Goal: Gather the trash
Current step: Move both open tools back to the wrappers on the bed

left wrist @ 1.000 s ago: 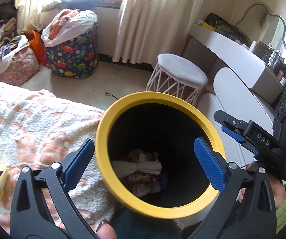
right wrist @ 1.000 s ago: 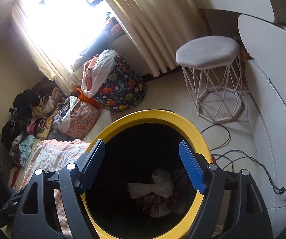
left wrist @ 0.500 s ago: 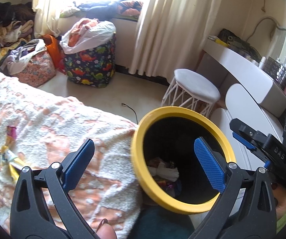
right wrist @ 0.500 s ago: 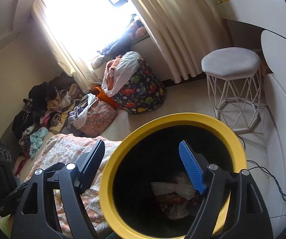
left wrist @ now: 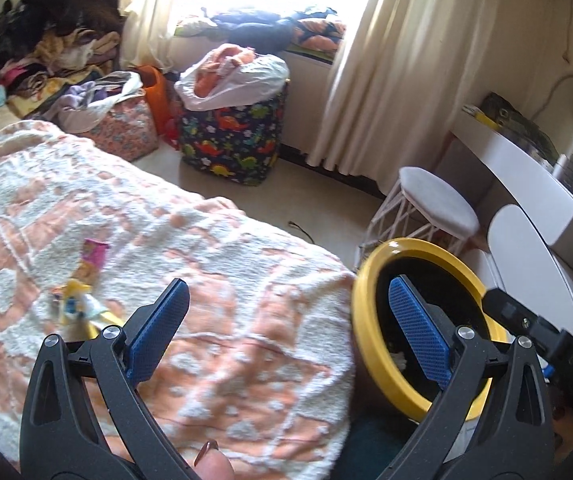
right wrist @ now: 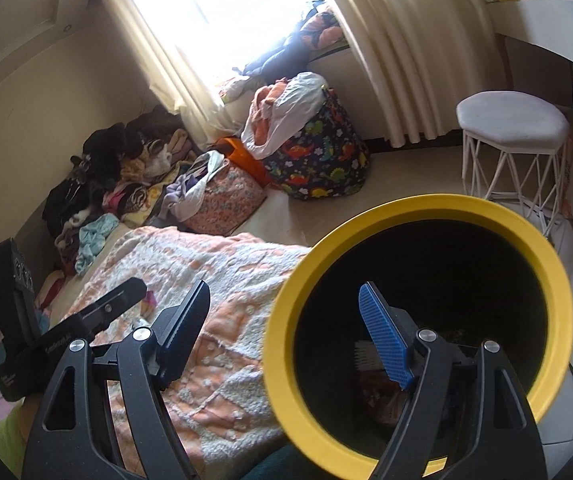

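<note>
Wrappers [left wrist: 80, 294] lie crumpled on the bed [left wrist: 222, 264] to the left, blurred so that only pink, yellow and white scraps can be made out. Left tool [left wrist: 286, 332] hangs above the blanket with its blue pads [left wrist: 154, 330] wide apart and nothing between them. Right tool [right wrist: 286, 332] is spread open too, empty, its right pad crossing the mouth of the yellow-rimmed bin [right wrist: 422, 208], which stands just beside the bed's right edge. Inside the bin the dark hides most of the trash [right wrist: 366, 356]; a pale tissue and reddish wrapper show dimly, half covered by the tool. Far off, the dinosaur-print basket [left wrist: 232, 140] and white stool [left wrist: 434, 204] stand on the floor
</note>
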`<state>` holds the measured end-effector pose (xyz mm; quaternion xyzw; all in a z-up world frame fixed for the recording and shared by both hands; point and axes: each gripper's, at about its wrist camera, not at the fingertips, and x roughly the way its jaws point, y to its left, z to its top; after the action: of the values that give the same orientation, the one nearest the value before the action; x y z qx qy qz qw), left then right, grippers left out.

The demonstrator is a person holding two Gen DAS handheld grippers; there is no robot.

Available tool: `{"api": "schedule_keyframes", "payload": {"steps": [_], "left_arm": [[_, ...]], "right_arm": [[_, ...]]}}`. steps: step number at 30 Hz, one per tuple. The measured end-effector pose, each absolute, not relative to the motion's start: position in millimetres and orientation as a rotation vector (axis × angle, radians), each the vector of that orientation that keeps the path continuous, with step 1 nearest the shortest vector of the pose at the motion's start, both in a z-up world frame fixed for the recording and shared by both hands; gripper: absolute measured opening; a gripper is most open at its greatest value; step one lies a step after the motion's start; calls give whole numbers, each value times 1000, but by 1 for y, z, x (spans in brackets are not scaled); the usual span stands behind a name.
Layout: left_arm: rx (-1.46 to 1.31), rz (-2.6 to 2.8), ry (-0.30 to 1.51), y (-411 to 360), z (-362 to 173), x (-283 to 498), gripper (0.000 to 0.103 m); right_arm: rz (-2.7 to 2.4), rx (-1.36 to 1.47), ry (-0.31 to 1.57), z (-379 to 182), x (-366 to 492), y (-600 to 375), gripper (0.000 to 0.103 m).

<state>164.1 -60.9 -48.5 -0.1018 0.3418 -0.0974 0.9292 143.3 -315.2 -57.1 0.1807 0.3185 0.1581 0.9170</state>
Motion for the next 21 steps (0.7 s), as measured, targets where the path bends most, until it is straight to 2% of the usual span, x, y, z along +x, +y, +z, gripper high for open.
{"api": "schedule_keyframes", "payload": {"steps": [21], "left_arm": [[-318,18,669,55,-59,175,92]], "right_arm": [[549,222,792,-76,159,-193,74]]}}
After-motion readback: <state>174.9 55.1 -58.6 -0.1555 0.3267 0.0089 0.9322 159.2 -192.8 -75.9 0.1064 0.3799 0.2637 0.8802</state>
